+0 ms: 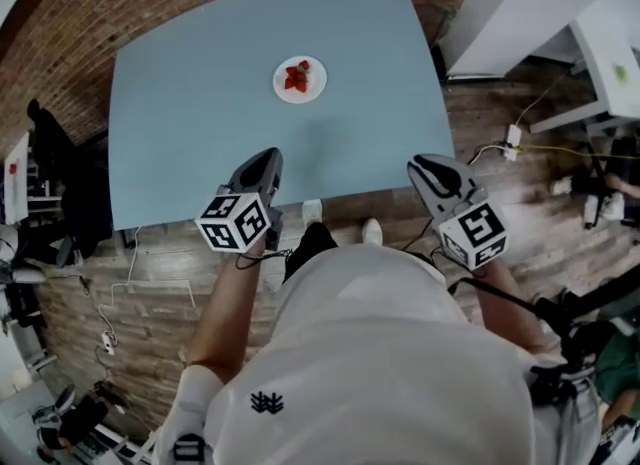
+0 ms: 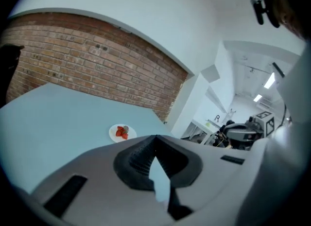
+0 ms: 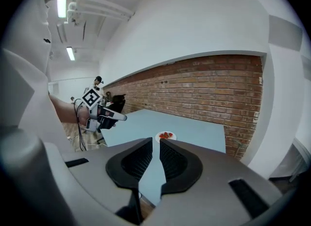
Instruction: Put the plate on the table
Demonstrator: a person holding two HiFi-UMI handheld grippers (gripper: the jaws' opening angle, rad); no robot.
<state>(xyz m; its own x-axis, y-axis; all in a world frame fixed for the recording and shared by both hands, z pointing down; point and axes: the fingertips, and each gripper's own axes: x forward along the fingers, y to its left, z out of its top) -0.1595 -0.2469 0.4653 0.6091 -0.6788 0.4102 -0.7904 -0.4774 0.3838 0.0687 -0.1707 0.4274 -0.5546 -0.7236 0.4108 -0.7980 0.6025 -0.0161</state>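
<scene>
A small white plate (image 1: 300,80) with red strawberries rests on the light blue table (image 1: 200,103), towards its far middle. It also shows as the plate (image 2: 122,132) in the left gripper view and the plate (image 3: 165,135) in the right gripper view. Both grippers hover over the table's near edge, well short of the plate. My left gripper (image 1: 268,158) is shut, tips touching, nothing held (image 2: 155,140). My right gripper (image 1: 425,166) is shut down to a thin slit and holds nothing (image 3: 155,142).
A brick wall (image 1: 120,3) runs behind the table. On the wooden floor to the right lie a power strip (image 1: 513,136) and cables. A white desk (image 1: 610,53) stands far right. Dark equipment (image 1: 60,183) sits left of the table.
</scene>
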